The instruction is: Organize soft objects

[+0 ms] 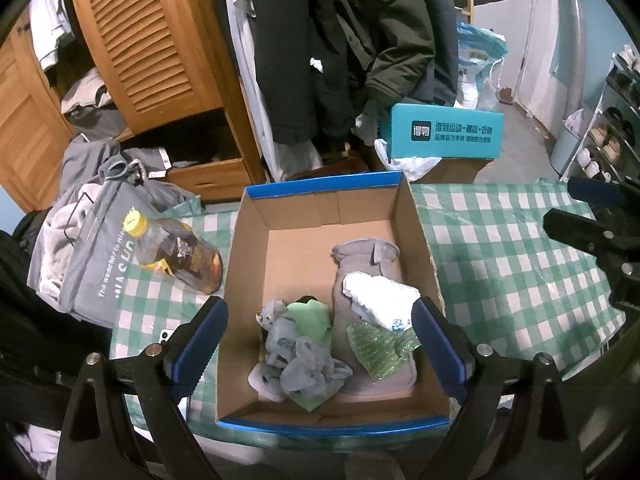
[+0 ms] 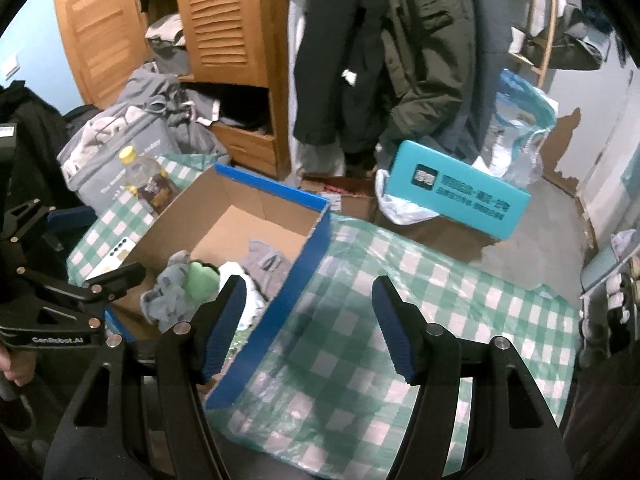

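A blue-rimmed cardboard box stands on the green-checked tablecloth. In it lie a long grey sock, a crumpled grey cloth, a light green cloth, a white plastic wrapper and a green patterned piece. My left gripper is open and empty above the box's near half. My right gripper is open and empty over the box's blue side wall and the cloth to its right. The soft items show inside the box there.
A bottle of brown liquid lies left of the box beside a grey bag of clothes. A white phone lies by the box. A teal box, hanging coats and a wooden wardrobe stand behind.
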The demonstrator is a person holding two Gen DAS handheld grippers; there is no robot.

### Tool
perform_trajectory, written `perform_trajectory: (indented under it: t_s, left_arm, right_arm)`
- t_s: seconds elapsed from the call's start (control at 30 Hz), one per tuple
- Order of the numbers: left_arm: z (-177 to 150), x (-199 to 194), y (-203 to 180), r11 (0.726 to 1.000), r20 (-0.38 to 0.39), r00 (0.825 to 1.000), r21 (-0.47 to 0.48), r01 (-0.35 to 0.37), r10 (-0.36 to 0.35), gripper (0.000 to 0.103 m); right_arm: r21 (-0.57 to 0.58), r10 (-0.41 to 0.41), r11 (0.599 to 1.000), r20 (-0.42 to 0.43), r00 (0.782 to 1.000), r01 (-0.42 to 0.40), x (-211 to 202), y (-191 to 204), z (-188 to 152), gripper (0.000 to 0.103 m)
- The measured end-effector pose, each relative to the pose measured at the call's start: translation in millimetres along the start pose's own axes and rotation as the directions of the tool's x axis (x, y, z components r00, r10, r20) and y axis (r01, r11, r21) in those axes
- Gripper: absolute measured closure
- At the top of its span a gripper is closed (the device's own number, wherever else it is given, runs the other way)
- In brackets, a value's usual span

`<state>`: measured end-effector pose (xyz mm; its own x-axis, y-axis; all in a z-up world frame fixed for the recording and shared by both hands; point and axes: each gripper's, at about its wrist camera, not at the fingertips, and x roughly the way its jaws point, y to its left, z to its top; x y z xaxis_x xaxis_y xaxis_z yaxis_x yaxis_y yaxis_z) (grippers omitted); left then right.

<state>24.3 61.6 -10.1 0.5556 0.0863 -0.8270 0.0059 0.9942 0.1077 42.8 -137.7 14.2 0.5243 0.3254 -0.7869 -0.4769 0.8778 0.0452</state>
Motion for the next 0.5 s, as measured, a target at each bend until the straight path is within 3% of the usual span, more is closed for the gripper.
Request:
perform_trajectory:
  t_s: [0.5]
  left_arm:
    - [4.0, -5.3, -15.8, 1.0, 0.029, 1.0, 0.004, -0.004, 0.004, 0.008]
  right_arm:
    - [0.087, -0.033, 0.996, 0.046, 0.998, 0.029, -13.0, -31.4, -6.8, 0.038]
